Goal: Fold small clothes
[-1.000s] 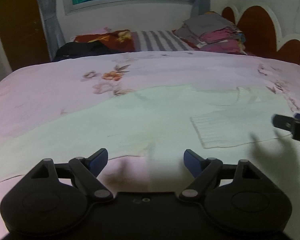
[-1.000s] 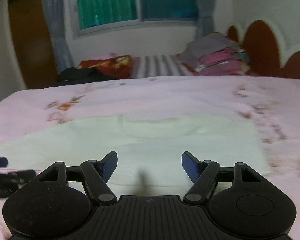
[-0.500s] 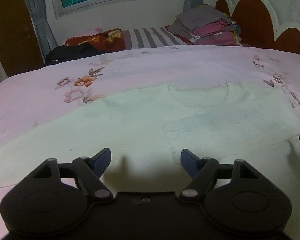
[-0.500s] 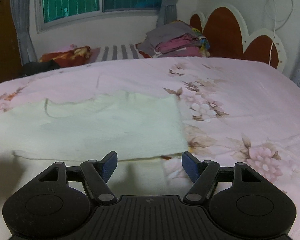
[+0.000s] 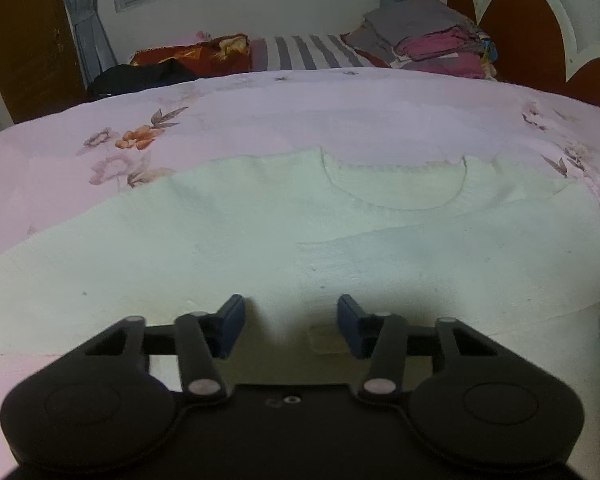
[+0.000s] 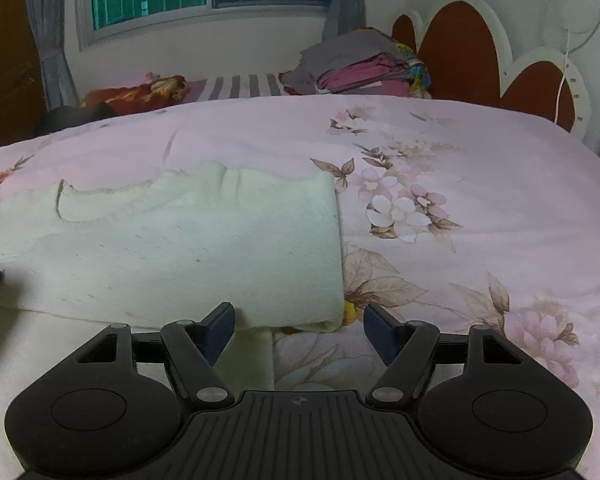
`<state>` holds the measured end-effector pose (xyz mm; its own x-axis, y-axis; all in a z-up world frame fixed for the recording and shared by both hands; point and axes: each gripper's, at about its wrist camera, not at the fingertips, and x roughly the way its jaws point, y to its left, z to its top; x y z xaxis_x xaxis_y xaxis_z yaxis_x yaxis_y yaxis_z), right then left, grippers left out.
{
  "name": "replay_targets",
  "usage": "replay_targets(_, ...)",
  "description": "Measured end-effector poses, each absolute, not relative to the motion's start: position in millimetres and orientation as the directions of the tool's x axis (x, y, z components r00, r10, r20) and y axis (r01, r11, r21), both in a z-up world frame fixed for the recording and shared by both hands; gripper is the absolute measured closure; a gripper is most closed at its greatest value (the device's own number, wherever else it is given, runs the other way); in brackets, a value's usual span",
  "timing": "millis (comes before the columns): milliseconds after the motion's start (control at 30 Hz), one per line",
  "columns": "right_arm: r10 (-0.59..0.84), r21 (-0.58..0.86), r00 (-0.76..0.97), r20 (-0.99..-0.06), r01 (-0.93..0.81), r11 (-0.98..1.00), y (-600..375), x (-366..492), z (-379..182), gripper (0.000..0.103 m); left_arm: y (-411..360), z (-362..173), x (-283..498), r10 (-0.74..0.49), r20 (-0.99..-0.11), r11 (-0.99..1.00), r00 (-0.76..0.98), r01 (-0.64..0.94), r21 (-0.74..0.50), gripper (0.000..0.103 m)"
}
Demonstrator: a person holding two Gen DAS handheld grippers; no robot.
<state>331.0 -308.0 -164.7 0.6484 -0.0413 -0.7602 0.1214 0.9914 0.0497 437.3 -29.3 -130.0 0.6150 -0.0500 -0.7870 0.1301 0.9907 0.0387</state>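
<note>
A bedroom, a green-lit window at twelve o'clock, and a bed [image 5: 260,120] under a pink flowered cover, with a stack of folded clothes [image 6: 360,68] up by the scalloped headboard [image 6: 460,48]. Down to the action! The left gripper [image 5: 291,326] is low over the near hem of the pale sweater [image 5: 220,248], and its jaws are closing right now: a second ago they stood wide, now the blue pads are drawing in with knit lying between them, though neither pad presses on it yet. The whole garment has swelled in this view since then, neckline now at twelve o'clock, so the gripper has come in close. Outward from the pads, at one o'clock, a sleeve lies folded across the chest.

Over to the right gripper [image 6: 299,330]: released, jaws apart and unchanged, nothing in them. A second ago it looked square at the sweater's middle; now it sits at the garment's right edge, the folded corner just ahead at twelve o'clock, flowered cover from one to three.

My read: both are lining up on the bottom hem, ready to carry it toward the collar.
</note>
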Motion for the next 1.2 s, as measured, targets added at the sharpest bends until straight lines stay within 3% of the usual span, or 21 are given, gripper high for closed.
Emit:
replay_targets(167, -0.019, 0.08, 0.649, -0.761, 0.122, 0.989, -314, 328, -167, 0.032, -29, -134, 432, -0.088, -0.77, 0.992, 0.632, 0.128, -0.008, 0.071)
replay_targets(300, -0.009, 0.096, 0.652, -0.758, 0.124, 0.988, -315, 327, -167, 0.032, -25, -138, 429, -0.156, -0.747, 0.986, 0.646, 0.15, -0.076, 0.088)
replay_targets(567, 0.002, 0.106, 0.665, -0.747, 0.116, 0.988, -315, 324, -164, 0.032, -30, -135, 432, -0.192, -0.749, 0.981, 0.634, 0.153, -0.122, 0.091)
replay_targets(600, 0.0, 0.105, 0.668, -0.744, 0.116, 0.988, -314, 324, -163, 0.032, -29, -136, 433, -0.19, -0.757, 0.981, 0.625, 0.144, -0.127, 0.082)
replay_targets(733, 0.004, 0.105, 0.662, -0.75, 0.113, 0.988, -311, 324, -162, 0.032, -28, -138, 435, -0.198, -0.76, 0.98, 0.619, 0.121, -0.157, 0.067)
replay_targets(800, 0.003, 0.102, 0.663, -0.749, 0.111, 0.989, -310, 324, -161, 0.032, -30, -138, 435, -0.206, -0.761, 0.978, 0.615, 0.116, -0.171, 0.03)
replay_targets(833, 0.0, 0.099, 0.663, -0.749, 0.111, 0.989, -309, 324, -161, 0.032, -31, -137, 434, -0.204, -0.76, 0.979, 0.617, 0.112, -0.171, 0.025)
replay_targets(867, -0.002, 0.095, 0.661, -0.75, 0.111, 0.989, -309, 324, -161, 0.032, -33, -136, 433, -0.203, -0.754, 0.979, 0.624, 0.118, -0.166, 0.03)
replay_targets(933, -0.002, 0.098, 0.662, -0.749, 0.114, 0.989, -309, 323, -161, 0.032, -36, -140, 433, -0.212, -0.753, 0.977, 0.623, 0.144, -0.156, 0.051)
replay_targets(1033, -0.01, 0.09, 0.662, -0.75, 0.117, 0.989, -309, 323, -162, 0.032, -34, -142, 435, -0.208, -0.745, 0.978, 0.634, 0.133, -0.16, 0.07)
replay_targets(1067, -0.01, 0.09, 0.661, -0.75, 0.117, 0.989, -308, 323, -162, 0.032, -32, -141, 435, -0.209, -0.741, 0.978, 0.638, 0.131, -0.163, 0.092)
replay_targets(1200, -0.021, 0.088, 0.656, -0.754, 0.132, 0.987, -310, 323, -164, 0.032, -24, -129, 433, -0.255, -0.694, 0.966, 0.674, 0.145, -0.214, 0.096)
